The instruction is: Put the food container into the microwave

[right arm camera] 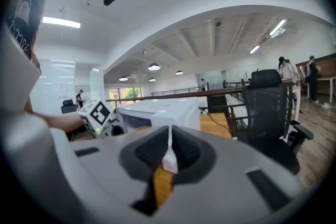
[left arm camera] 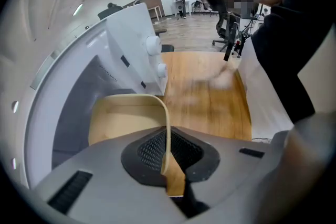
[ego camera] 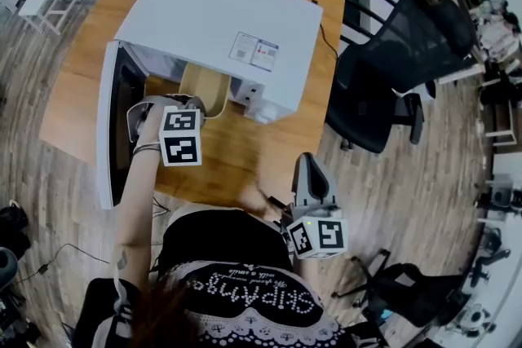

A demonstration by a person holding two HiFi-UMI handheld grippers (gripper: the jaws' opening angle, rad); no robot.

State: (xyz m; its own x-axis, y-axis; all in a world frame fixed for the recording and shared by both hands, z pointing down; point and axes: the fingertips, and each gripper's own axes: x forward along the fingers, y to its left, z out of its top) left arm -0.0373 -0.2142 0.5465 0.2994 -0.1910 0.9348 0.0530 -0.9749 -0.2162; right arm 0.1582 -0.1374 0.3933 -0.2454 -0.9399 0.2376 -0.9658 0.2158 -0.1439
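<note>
Left gripper [left arm camera: 168, 165]: jaws drawn narrow, clamped on the thin side wall of the food container [left arm camera: 126, 118]; pointing steeply down, just in front of the microwave's open front in the head view [ego camera: 192, 102].
Grip point: the near right wall of the container, standing on edge between the two dark pads.
Food container: cream-coloured, shallow, with rounded corners, open side up, nothing visible inside; at the mouth of the microwave [ego camera: 220, 20], far part under the edge of the top in the head view [ego camera: 204, 90]. Resting on the cavity floor or held just above it: cannot tell.
Right gripper [right arm camera: 169, 157]: jaws together, nothing between them; aimed nearly level across the table toward the microwave [right arm camera: 157, 113]; held close to the person's waist at the near table edge [ego camera: 308, 167], well apart from the container.
Microwave: white, on the wooden table [ego camera: 245, 151]; two round knobs [left arm camera: 153, 45] on the front panel, to the right of the opening.
Microwave door [ego camera: 110, 126]: swung fully open to the left, dark window facing the person.
Table: bare wood between the microwave and the person [left arm camera: 210, 102].
Office chair [ego camera: 391, 69]: black, mesh back, on the floor just off the table's right side; also at the right of the right gripper view [right arm camera: 268, 107].
</note>
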